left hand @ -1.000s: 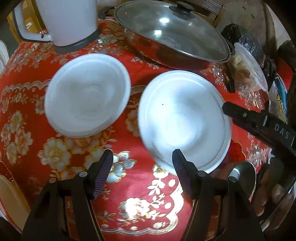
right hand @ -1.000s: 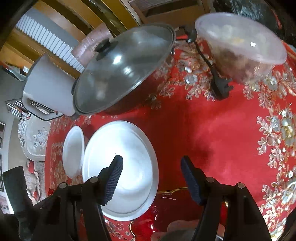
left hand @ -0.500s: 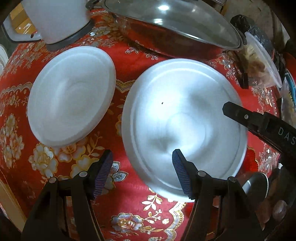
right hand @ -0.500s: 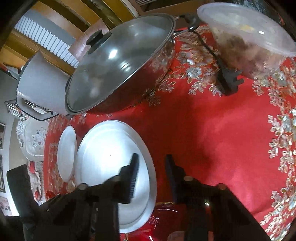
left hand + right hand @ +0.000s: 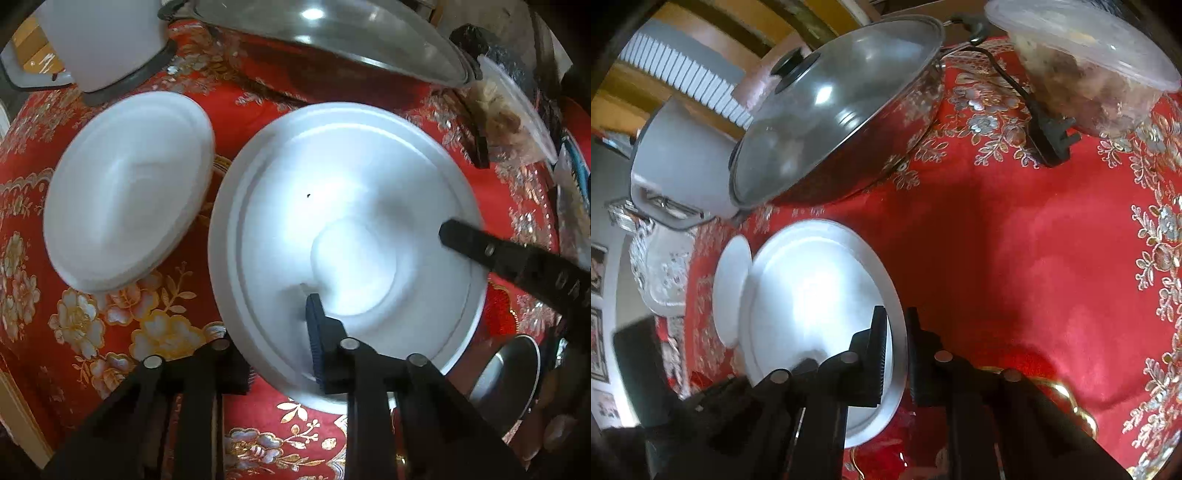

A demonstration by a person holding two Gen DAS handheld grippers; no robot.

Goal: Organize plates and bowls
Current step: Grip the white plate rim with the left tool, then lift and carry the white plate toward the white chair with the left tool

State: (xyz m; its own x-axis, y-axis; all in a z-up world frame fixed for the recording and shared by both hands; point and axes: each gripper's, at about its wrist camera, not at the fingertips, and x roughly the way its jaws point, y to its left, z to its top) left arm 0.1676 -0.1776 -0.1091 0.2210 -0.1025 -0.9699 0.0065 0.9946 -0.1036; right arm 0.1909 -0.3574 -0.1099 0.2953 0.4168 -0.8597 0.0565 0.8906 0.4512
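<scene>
A red tablecloth [image 5: 110,325] with gold and silver flowers fills both views. Along the top of the left wrist view a lidded steel pan [image 5: 332,33] is cut off by the frame edge; in the right wrist view the whole glass lid and its black knob show at upper centre. A white appliance [image 5: 99,40] stands at the upper left, its top out of frame.

The large white plate [image 5: 332,206] sits centre-right in the left wrist view. The left gripper [image 5: 280,354] has closed on its near rim — one ribbed finger lies on top of the plate, the other is tucked below the edge and partly hidden. In the right wrist view the same plate lies lower left, and the right gripper [image 5: 895,354] pinches its right-hand rim, the rim passing through the narrow gap between the two pads. That gripper's black finger also reaches over the plate from the right edge of the left wrist view.

A smaller white plate [image 5: 129,192] lies centre-left, apart from the large one though motion blur softens its edge; from the right wrist camera it is mostly hidden behind the large plate.

A clear lidded container [image 5: 1082,62] of brownish food sits upper right — its contents are hard to make out. A black plug [image 5: 1052,136] lies just beside it.
</scene>
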